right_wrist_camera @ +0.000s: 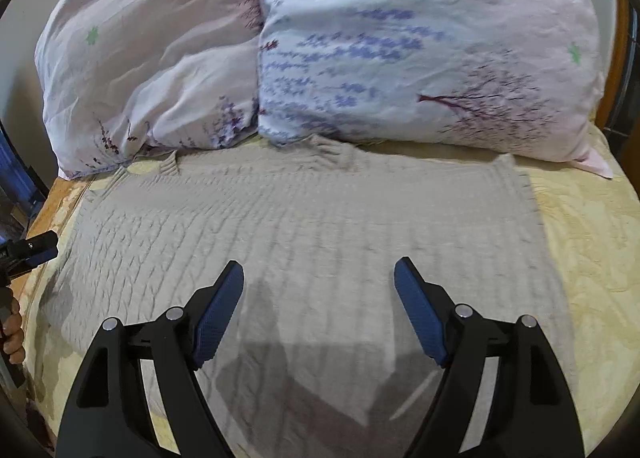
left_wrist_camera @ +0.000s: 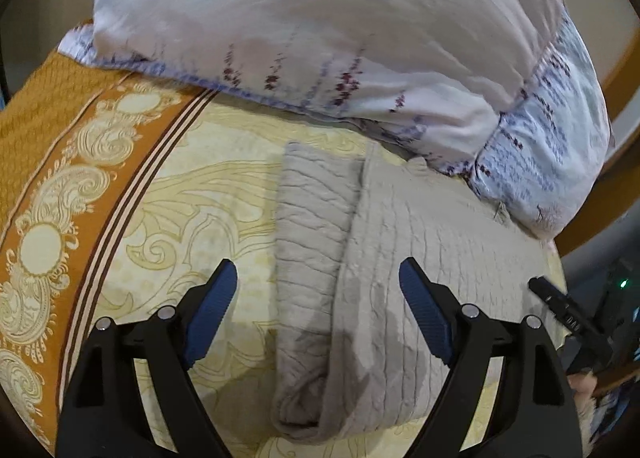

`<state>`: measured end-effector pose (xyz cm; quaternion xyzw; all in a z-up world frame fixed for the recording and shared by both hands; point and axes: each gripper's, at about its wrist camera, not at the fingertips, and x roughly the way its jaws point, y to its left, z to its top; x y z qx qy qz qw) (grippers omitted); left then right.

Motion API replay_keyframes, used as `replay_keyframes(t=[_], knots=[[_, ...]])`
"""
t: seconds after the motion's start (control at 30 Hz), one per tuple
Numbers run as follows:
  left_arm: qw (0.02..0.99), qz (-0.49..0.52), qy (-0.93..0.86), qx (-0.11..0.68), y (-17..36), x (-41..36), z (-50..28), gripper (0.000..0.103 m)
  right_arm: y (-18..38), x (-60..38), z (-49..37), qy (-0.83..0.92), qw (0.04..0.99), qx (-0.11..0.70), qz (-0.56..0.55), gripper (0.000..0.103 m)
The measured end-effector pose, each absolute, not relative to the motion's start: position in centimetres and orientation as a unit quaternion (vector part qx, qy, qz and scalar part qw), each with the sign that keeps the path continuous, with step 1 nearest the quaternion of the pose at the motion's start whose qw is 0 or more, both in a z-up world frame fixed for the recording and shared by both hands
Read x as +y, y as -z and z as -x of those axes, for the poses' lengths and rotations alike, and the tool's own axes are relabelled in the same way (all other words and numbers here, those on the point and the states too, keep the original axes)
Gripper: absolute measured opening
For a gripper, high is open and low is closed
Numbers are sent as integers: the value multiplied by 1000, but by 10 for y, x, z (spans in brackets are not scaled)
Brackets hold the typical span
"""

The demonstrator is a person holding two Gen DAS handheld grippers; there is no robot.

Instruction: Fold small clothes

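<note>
A beige knitted garment [left_wrist_camera: 400,258] lies flat on the bed, with its left part folded over into a long band [left_wrist_camera: 308,242]. It fills the middle of the right wrist view [right_wrist_camera: 304,226]. My left gripper [left_wrist_camera: 318,278] is open and empty, hovering above the garment's folded left edge. My right gripper [right_wrist_camera: 319,278] is open and empty above the garment's near middle. The right gripper's finger shows at the right edge of the left wrist view [left_wrist_camera: 560,302]. The left gripper shows at the left edge of the right wrist view [right_wrist_camera: 28,248].
Two pale floral pillows [right_wrist_camera: 420,42] [right_wrist_camera: 148,58] lie along the far side, touching the garment's far edge. The bedspread is cream with scrolls [left_wrist_camera: 192,210] and has an orange patterned border [left_wrist_camera: 60,146] at the left. A wooden bed frame [left_wrist_camera: 624,66] is at the right.
</note>
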<state>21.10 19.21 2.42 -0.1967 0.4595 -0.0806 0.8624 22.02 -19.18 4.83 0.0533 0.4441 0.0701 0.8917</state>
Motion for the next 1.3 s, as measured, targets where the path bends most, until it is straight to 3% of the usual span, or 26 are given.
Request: replay_keyframes(t=[0.3,0.63,0.73,0.87,1.13,1.3], knots=[[844,235,93,473,-9,198,-221,83,-37,-167,-222,-49,894,446,3,88],[838,255,100,472,-8,194,-233,83,-34,-163,-224,-43,896,442,9,90],[826,274,119,478,-5,188,-237,76,-36,-164,-223,-44,896,442,7,91],[827,273,116,478,-5,181,-239,76,-36,-164,-224,-45,896,442,7,91],[807,312,132,484,1,172,-242,55,-37,-164,-222,-43,897,440,5,91],[796,327,138,489,4,164,-244,32,-36,-164,-224,-45,896,442,4,91]])
